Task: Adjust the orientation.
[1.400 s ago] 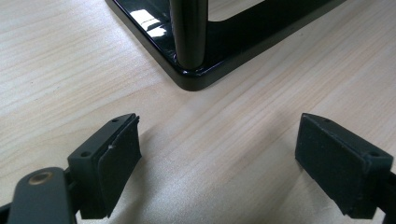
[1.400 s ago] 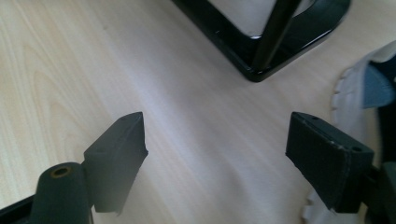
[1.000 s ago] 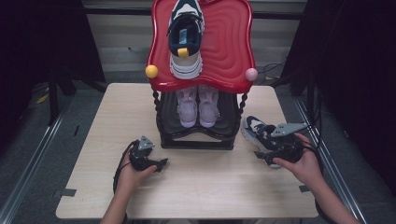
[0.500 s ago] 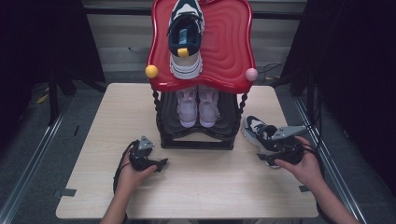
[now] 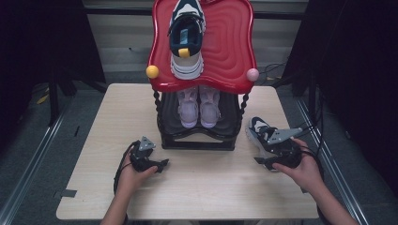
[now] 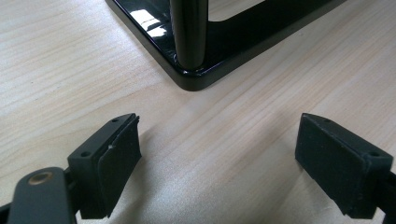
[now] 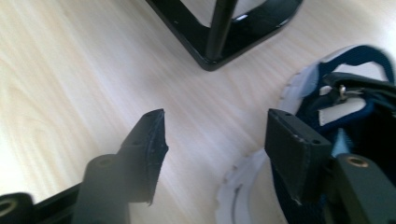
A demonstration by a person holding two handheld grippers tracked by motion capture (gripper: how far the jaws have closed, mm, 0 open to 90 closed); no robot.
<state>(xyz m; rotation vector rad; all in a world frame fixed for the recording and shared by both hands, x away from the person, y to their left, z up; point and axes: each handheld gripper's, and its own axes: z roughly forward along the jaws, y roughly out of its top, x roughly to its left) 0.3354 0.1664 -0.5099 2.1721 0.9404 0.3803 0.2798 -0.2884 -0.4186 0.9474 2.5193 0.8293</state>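
I am resting my left gripper (image 5: 162, 164) with jaws wide apart on the table (image 5: 211, 187), while my right gripper (image 7: 212, 149), jaws just closing yet gripping nothing, is hovering beside the navy sneaker (image 7: 355, 107) right of the black rack (image 5: 197, 138).

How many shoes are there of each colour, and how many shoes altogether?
Navy and white shoes: 2, one on the red top shelf and one on the table by the right gripper.
Pale pink shoes: 2, side by side on the lower shelf.
Total: 4 shoes.
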